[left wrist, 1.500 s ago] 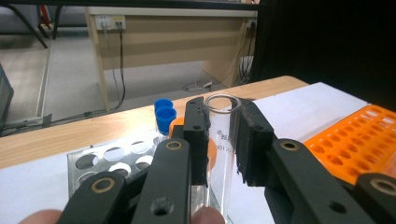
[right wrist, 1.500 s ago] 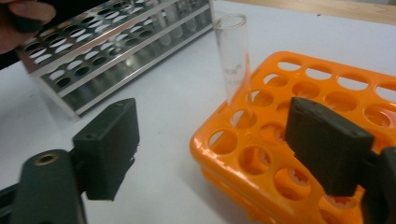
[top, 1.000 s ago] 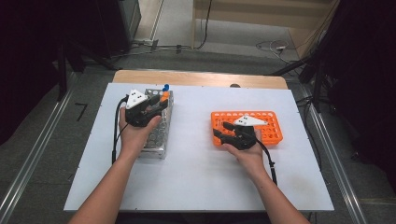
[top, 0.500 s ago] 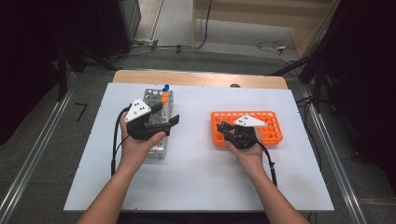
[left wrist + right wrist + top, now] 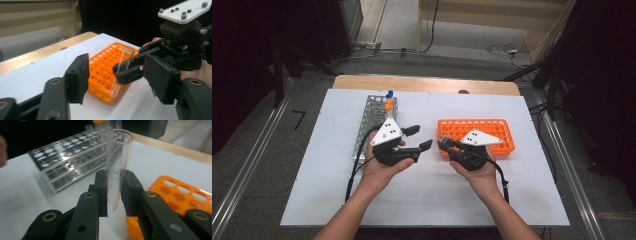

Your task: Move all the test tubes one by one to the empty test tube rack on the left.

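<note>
Jaws: right gripper (image 5: 114, 192) clamps glass tube (image 5: 117, 167); left gripper (image 5: 120, 80) gapes empty | place: mid-worktop, beside orange rack (image 5: 499, 131) | handover: close squarely on tube's free end.

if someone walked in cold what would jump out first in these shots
The clear glass test tube pinched between the right gripper's black jaws, held over the white table near the bright orange rack. Facing it, the left gripper stands with its jaws wide apart and empty. Behind that, the metal rack lies at the table's left, with orange- and blue-capped tubes at its far end.
</note>
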`<control>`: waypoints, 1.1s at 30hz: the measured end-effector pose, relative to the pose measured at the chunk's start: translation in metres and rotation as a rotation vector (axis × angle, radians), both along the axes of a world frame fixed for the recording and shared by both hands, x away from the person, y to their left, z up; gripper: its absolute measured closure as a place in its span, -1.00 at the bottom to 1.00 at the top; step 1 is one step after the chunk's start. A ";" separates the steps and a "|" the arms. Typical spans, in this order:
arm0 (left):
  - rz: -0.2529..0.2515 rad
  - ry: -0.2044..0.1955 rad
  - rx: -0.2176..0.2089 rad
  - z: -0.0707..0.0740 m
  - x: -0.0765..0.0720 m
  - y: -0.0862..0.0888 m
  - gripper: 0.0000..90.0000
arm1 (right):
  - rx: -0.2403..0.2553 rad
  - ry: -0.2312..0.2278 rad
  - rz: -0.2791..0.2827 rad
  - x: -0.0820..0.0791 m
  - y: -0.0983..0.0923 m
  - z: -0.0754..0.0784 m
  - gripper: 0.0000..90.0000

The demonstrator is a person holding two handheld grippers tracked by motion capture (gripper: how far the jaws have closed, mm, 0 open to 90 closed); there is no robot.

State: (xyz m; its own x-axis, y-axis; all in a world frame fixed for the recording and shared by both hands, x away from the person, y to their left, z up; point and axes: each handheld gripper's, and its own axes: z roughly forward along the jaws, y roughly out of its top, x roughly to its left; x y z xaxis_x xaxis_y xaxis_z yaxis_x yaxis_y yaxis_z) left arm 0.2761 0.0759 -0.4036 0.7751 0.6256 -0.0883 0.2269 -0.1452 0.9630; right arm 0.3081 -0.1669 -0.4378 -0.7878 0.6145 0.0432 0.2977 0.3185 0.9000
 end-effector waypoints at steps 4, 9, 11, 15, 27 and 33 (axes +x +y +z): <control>-0.055 0.005 0.023 -0.005 -0.002 -0.013 0.16 | -0.017 0.004 0.066 -0.012 0.011 0.005 0.64; -0.089 0.007 0.027 -0.006 -0.005 -0.019 0.43 | -0.029 0.006 0.127 -0.022 0.018 0.011 0.64; -0.085 0.008 0.020 -0.006 -0.005 -0.018 0.59 | -0.038 0.005 0.142 -0.025 0.020 0.012 0.64; -0.077 0.000 0.019 -0.005 -0.006 -0.013 0.69 | -0.031 0.015 0.157 -0.026 0.019 0.012 0.63; 0.169 -0.042 -0.041 0.004 0.018 0.052 0.69 | 0.017 0.007 0.079 -0.028 -0.036 0.003 -0.41; 0.306 -0.046 -0.066 0.002 0.039 0.086 0.69 | 0.009 0.038 0.020 -0.033 -0.082 -0.007 -0.72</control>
